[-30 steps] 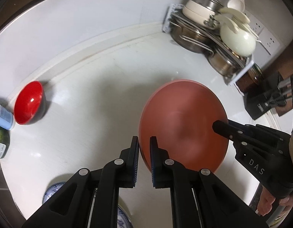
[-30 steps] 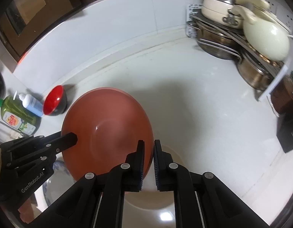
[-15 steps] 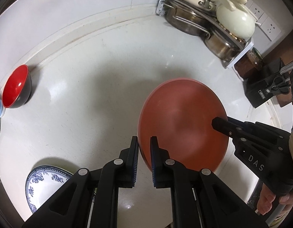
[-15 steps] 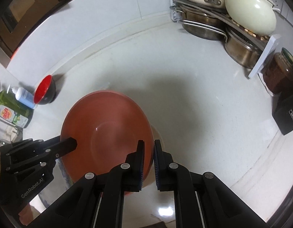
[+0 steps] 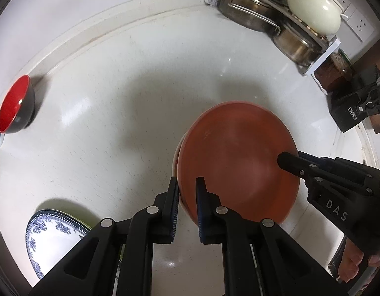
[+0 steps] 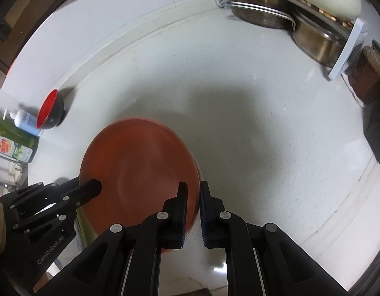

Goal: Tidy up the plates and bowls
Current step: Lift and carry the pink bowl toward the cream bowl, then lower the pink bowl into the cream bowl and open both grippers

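At six o'clock in both wrist views, my two claws grip opposite edges of the terracotta plate (image 5: 236, 162). The left claw (image 5: 187, 197) has its pads drawn in close on the plate's left rim; the right claw (image 6: 192, 197) is likewise closed to a narrow slot on the right rim. I judge both grips firm, though contact under the pads is partly hidden.

Change noted: a second ago the plate rode higher and further up the worktop (image 5: 120, 103). It has since come down and toward me. A pale rim now shows just under its left edge in the left view, which I take to be a cream plate (image 5: 176, 157) beneath it. Whether the two are touching I cannot tell.

Meaning for the task: stacking appears nearly done; release is the likely next step, once the plate is seated.

Other items: a red bowl (image 5: 14, 107) stands at nine o'clock, well apart. A blue-patterned plate (image 5: 49, 236) lies at seven o'clock, which came into the left view only as the claws dropped. Both remain unsorted.

Risk: uneven release could tip the plate.
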`<action>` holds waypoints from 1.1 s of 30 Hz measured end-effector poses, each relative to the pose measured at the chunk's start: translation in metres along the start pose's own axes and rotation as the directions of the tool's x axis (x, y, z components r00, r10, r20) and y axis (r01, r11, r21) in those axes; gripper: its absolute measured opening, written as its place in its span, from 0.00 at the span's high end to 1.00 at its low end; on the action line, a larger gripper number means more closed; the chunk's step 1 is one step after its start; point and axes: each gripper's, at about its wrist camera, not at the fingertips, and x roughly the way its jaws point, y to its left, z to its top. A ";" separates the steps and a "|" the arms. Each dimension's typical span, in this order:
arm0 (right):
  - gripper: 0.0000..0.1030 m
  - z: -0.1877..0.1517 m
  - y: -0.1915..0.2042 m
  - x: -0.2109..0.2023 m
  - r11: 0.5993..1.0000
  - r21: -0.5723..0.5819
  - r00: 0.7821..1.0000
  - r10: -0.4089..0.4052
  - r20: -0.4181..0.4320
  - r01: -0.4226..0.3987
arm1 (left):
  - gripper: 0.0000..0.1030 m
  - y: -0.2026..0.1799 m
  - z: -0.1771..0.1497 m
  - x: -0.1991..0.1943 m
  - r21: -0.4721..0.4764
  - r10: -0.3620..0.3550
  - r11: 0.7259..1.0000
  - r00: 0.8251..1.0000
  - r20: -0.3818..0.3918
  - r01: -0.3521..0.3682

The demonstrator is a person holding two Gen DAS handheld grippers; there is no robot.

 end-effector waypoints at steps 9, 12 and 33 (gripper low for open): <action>0.87 0.001 0.002 0.009 1.000 -0.005 1.000 -0.001 -0.008 0.001 | 0.86 0.003 0.000 0.008 -0.020 -0.013 1.000 1.000 -0.012 0.012; 0.87 0.001 0.004 0.009 1.000 -0.011 1.000 -0.004 -0.005 0.004 | 0.83 0.003 0.000 0.007 -0.018 -0.024 1.000 1.000 -0.015 0.024; 0.59 0.004 0.023 -0.016 0.996 -0.062 0.996 -0.059 0.062 0.063 | 0.49 0.025 0.003 -0.027 -0.051 0.005 0.999 0.996 0.087 0.000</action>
